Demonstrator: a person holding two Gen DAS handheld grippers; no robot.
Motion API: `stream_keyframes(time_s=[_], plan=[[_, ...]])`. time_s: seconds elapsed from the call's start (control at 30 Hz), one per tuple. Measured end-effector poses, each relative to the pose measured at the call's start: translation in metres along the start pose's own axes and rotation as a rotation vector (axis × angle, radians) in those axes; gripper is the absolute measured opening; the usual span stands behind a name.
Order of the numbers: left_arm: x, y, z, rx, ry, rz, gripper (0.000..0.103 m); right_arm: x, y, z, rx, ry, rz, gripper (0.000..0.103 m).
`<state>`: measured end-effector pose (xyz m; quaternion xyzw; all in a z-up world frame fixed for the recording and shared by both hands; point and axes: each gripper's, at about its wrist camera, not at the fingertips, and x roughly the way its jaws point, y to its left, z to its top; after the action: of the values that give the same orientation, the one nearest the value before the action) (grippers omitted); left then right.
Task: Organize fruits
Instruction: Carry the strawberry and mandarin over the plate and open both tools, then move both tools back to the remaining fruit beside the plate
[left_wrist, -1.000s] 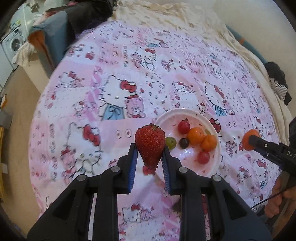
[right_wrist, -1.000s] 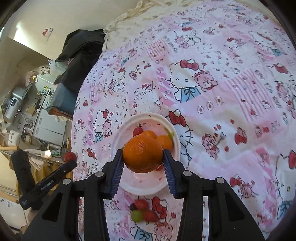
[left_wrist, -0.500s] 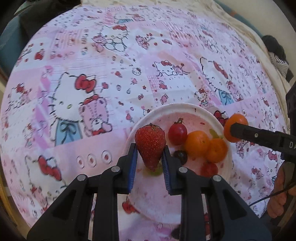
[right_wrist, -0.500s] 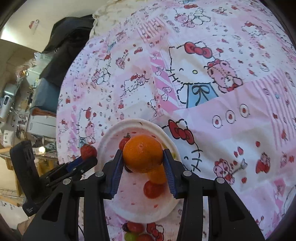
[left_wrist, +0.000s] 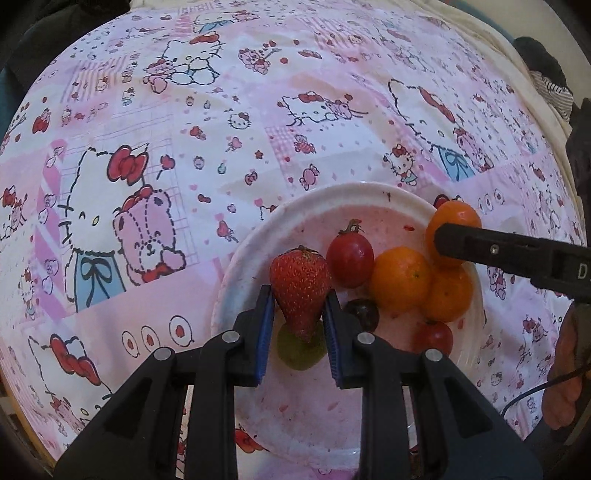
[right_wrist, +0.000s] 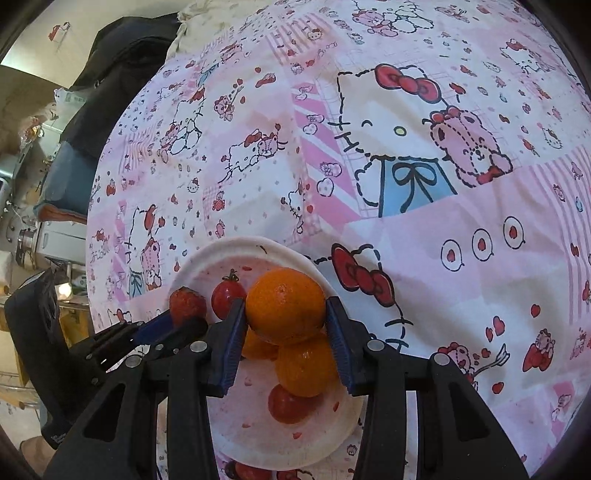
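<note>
A white plate on the pink patterned cloth holds two oranges, two cherry tomatoes, a dark grape and a green grape. My left gripper is shut on a strawberry just above the plate's left part. My right gripper is shut on an orange above the plate's right part, over the two oranges lying there. The right gripper also shows in the left wrist view, and the left gripper's strawberry in the right wrist view.
The Hello Kitty cloth covers the whole surface. A few small fruits lie on the cloth near the plate's near rim. Dark clothes and kitchen appliances lie beyond the far left edge. A hand holds the right gripper.
Both grippers have moved in and down over the plate with their fruit still held: the strawberry over the left part, the orange over the right.
</note>
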<state>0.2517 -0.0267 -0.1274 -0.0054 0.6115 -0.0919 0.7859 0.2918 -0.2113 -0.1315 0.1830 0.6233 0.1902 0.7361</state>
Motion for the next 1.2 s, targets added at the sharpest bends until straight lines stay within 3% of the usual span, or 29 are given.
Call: stream_keyframes(time_s=[0.1,0.27,0.33,0.4,0.83,1.2], plan=[[0.004,0.000,0.001,0.003,0.019,-0.003,0.026,0.001,-0.001,0.000,0.002,0.002,0.009,0.046],[0.000,-0.004,0.000,0.026,0.011,-0.029,0.050,0.001,-0.002,0.000,0.017,0.003,0.022,0.050],[-0.004,-0.006,-0.001,0.032,0.004,-0.033,0.066,-0.001,-0.002,0.001,0.025,-0.002,0.045,0.068],[-0.009,-0.007,-0.002,0.031,0.000,-0.023,0.071,-0.006,-0.001,0.002,0.026,-0.011,0.045,0.074],[-0.056,0.002,-0.038,-0.006,-0.019,0.003,0.071,-0.045,0.005,-0.012,0.010,-0.055,0.054,0.074],[-0.095,0.004,-0.093,-0.093,-0.051,-0.020,0.071,-0.078,0.001,-0.075,0.037,-0.039,0.059,0.074]])
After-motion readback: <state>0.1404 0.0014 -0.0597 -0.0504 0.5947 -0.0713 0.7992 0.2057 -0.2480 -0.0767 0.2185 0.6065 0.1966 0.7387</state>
